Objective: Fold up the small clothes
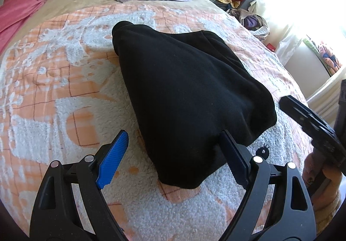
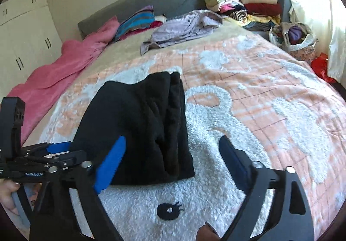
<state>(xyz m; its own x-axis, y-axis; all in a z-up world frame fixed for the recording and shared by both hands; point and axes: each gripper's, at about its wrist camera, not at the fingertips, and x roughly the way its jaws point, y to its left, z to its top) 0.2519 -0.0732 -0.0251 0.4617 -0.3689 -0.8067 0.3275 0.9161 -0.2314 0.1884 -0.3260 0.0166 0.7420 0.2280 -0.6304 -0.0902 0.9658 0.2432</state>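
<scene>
A black garment (image 1: 183, 89), folded into a thick wedge, lies on the peach and white fleecy blanket (image 1: 64, 72). My left gripper (image 1: 174, 133) stands wide open over its near end. The right pad touches the cloth edge and the left pad (image 1: 112, 159) is clear of it. In the right wrist view the same garment (image 2: 140, 122) shows its stacked folds. My right gripper (image 2: 172, 138) is open around its near right corner, not pressing on it. The right gripper (image 1: 302, 118) shows at the left view's right edge. The left gripper (image 2: 36, 154) and a hand (image 2: 8, 193) show at the right view's left edge.
A crumpled lilac garment (image 2: 183, 25) lies further up the bed. A pink cover (image 2: 64, 64) runs along the left side. Stacked folded clothes (image 2: 248, 5) and a bag of clothes (image 2: 292, 35) sit at the far right by the bright window. White wardrobes (image 2: 26, 31) stand at left.
</scene>
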